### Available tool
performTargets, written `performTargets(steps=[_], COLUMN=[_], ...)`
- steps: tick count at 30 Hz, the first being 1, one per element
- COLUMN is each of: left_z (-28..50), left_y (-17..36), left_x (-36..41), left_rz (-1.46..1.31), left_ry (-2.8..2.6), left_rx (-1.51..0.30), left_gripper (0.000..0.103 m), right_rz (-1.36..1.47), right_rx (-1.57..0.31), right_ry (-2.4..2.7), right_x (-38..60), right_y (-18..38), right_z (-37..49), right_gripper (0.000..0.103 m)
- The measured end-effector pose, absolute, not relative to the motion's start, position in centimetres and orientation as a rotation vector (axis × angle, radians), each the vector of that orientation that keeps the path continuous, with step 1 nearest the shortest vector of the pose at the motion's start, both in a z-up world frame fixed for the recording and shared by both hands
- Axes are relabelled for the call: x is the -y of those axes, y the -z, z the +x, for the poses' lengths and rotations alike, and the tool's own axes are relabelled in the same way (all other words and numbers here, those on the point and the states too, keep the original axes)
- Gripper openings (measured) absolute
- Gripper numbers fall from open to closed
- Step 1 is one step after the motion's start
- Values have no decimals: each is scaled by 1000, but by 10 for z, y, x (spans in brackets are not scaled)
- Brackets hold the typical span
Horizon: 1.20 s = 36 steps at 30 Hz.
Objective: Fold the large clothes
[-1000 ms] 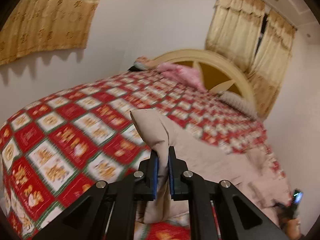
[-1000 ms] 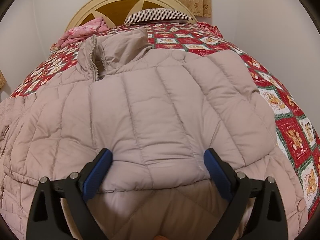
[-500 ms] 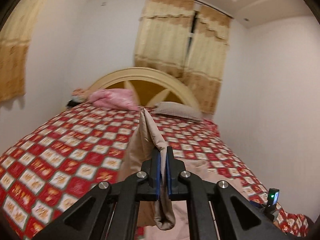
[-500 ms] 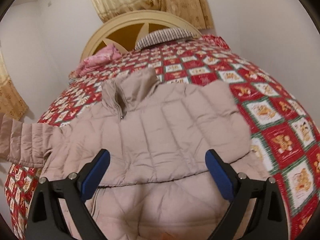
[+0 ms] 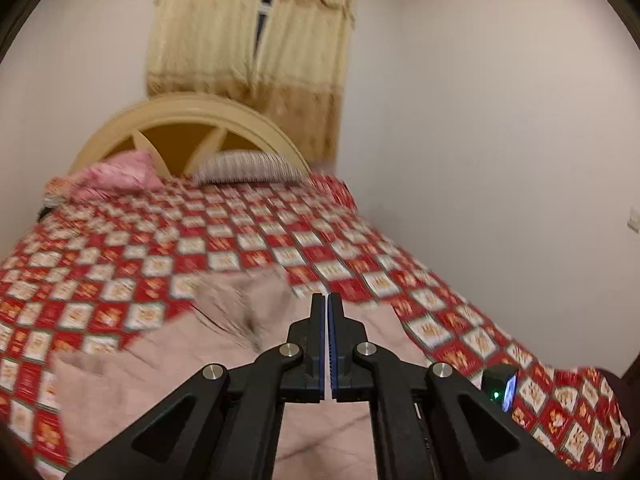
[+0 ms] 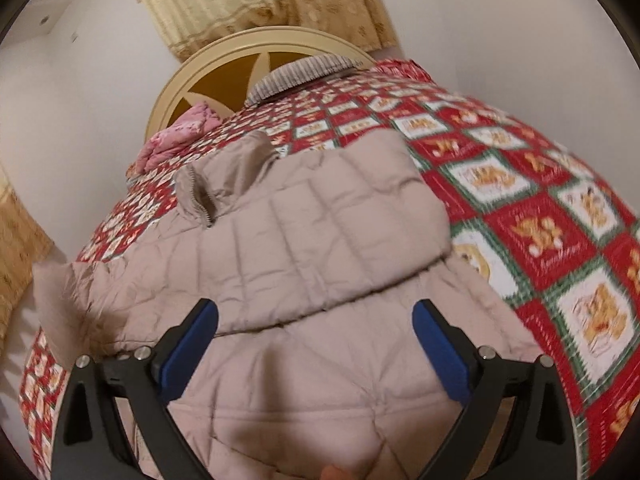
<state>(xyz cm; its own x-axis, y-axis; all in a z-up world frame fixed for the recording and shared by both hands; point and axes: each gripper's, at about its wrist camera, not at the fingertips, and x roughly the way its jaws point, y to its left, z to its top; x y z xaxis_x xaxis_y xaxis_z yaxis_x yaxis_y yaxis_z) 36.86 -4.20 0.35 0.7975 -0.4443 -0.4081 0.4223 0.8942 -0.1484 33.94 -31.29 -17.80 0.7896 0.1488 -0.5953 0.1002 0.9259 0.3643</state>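
Note:
A beige quilted puffer jacket [image 6: 304, 240] lies spread on the red patterned bedspread [image 6: 532, 236], collar toward the headboard. Its right sleeve is folded across the body; its left sleeve [image 6: 64, 280] sticks out at the left. My right gripper [image 6: 316, 328] is open and empty, hovering over the lower part of the jacket. In the left wrist view the jacket [image 5: 168, 364] lies flat below my left gripper [image 5: 329, 320]. Its jaws are shut together with no cloth visible between them.
A cream arched headboard [image 5: 188, 120] stands at the far end with a pink bundle [image 5: 116, 176] and a striped pillow [image 5: 248, 166]. Yellow curtains [image 5: 256, 52] hang behind. White walls close in at right. The other gripper's device [image 5: 500, 386] shows at lower right.
My left gripper held the sleeve up between its jaws; now the sleeve is out of the jaws and the jacket lies flat. The right gripper has drawn back and tilted, still open.

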Motion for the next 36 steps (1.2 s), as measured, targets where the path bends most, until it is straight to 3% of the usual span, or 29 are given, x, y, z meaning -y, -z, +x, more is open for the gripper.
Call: performTargets(steps=[6, 14, 25, 26, 27, 28, 29, 30, 32, 33, 34, 36], left_z=[363, 327, 333, 331, 328, 326, 323, 318, 313, 312, 312, 309], left_y=[33, 86, 152, 153, 153, 153, 153, 152, 151, 152, 153, 153], left_x=[60, -33, -98, -100, -101, -103, -105, -108, -108, -108, -107, -110], left_rz=[19, 106, -130, -140, -150, -162, -178, -189, -177, -167, -158, -152], left_ry=[387, 125, 100, 104, 107, 115, 136, 150, 152, 145, 138, 138], left_rx=[-547, -572, -739, -733, -719, -710, -694, -674, -665, -673, -684, -682], left_gripper=[1, 2, 3, 9, 38, 58, 89, 96, 96, 96, 96, 96], right_rz=[477, 472, 382, 376, 364, 360, 369, 377, 378, 367, 353, 308], right_rx=[-657, -630, -757, -770, -791, -821, -851, -869, -894, -896, -897, -905], right_ry=[-67, -116, -393, -399, -397, -396, -401, -406, -411, -406, -407, -420], right_x=[325, 321, 205, 196, 185, 173, 163, 158, 144, 138, 134, 123], right_y=[188, 183, 124, 125, 130, 136, 144, 150, 160, 163, 164, 166], right_z=[336, 331, 355, 360, 367, 375, 382, 387, 395, 396, 397, 394], right_gripper=[103, 103, 103, 103, 103, 103, 103, 103, 103, 98, 92, 65])
